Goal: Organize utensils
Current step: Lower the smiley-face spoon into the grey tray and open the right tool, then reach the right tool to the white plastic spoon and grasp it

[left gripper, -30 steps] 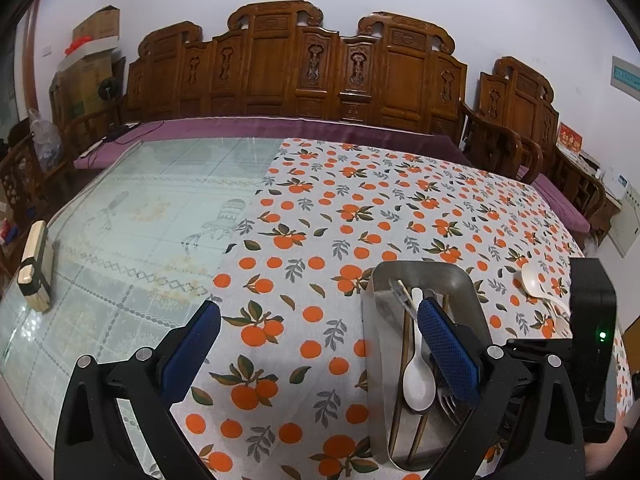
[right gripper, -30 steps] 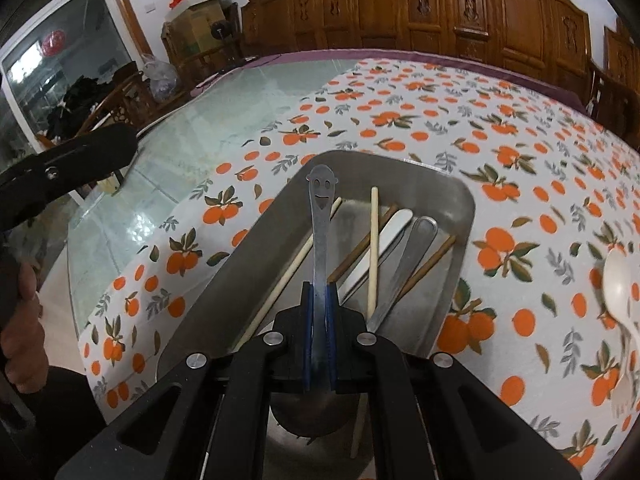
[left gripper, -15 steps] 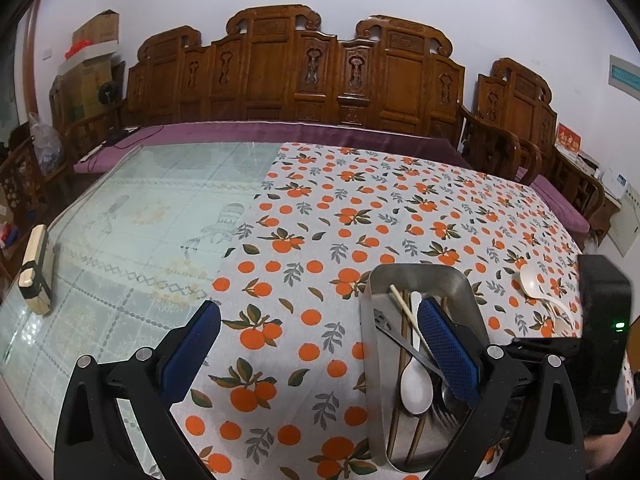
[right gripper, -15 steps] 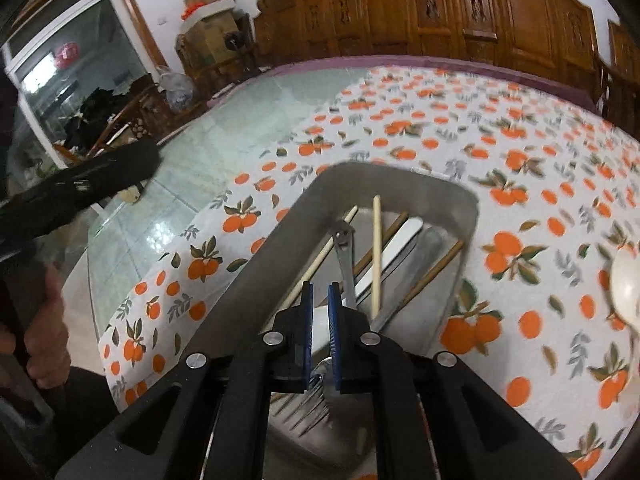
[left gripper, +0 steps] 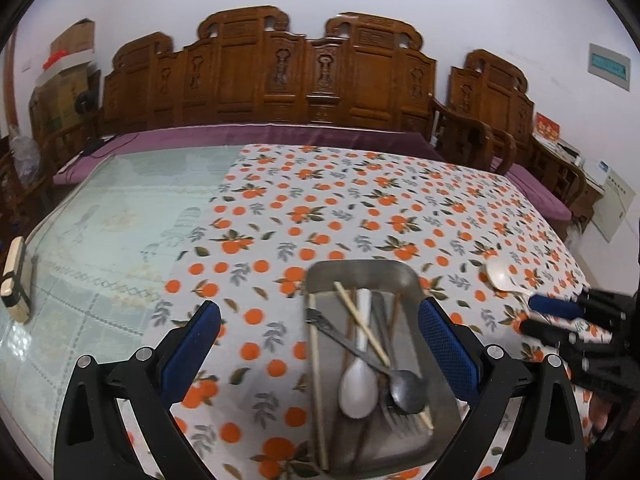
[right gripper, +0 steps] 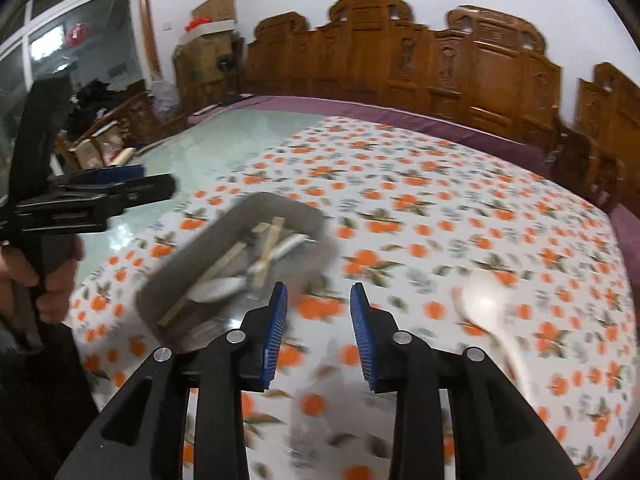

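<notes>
R gripper (right gripper: 318,332) jaws opening, nothing btwn them, over the cloth (right gripper: 440,184) just beside the tray (right gripper: 288,206). L gripper (left gripper: 320,344) wide open, empty, tray (left gripper: 400,274) btwn its fingers. Tray holds spoons, fork, chopsticks. 1 white spoon (left gripper: 502,278) lies on cloth right of tray.

Left claw (left gripper: 320,344) wide; right claw (right gripper: 319,330) opening (apparently empty)

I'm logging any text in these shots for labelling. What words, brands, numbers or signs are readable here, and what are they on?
None can be read.
Teal wall sign: lettering too small.
Red card on the side cabinet: print blurred.
Cardboard boxes in the corner: no legible marking.
Metal tray and utensils: no visible text.
</notes>
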`<action>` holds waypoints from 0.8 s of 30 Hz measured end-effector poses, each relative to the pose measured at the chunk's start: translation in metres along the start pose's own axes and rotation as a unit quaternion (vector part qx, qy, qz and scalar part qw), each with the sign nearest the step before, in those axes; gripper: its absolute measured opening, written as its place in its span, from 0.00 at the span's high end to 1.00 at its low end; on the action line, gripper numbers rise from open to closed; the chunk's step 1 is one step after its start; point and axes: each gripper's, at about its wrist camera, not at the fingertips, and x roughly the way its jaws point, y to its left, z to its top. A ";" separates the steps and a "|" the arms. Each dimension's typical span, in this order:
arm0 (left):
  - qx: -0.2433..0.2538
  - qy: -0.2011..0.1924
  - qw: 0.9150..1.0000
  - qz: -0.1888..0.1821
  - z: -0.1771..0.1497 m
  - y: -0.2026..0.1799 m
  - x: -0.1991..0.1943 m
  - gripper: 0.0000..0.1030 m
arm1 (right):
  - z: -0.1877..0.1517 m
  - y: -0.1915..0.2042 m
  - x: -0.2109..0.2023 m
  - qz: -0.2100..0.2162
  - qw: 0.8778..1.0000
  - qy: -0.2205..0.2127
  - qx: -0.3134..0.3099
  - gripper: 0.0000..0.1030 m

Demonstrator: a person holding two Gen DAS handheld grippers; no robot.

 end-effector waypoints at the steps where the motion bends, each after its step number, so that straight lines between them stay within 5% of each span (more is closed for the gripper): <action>1: 0.005 -0.001 1.000 -0.003 0.000 -0.006 0.000 0.08 | -0.002 -0.008 -0.002 -0.009 1.000 0.000 0.003 0.66; 10: 0.027 0.007 0.999 -0.024 -0.007 -0.044 0.004 0.08 | -0.021 -0.085 0.006 -0.081 0.996 0.015 0.047 0.66; 24: 0.057 0.040 0.996 -0.048 -0.029 -0.085 0.019 0.08 | -0.044 -0.141 0.044 -0.076 0.992 0.069 0.080 0.64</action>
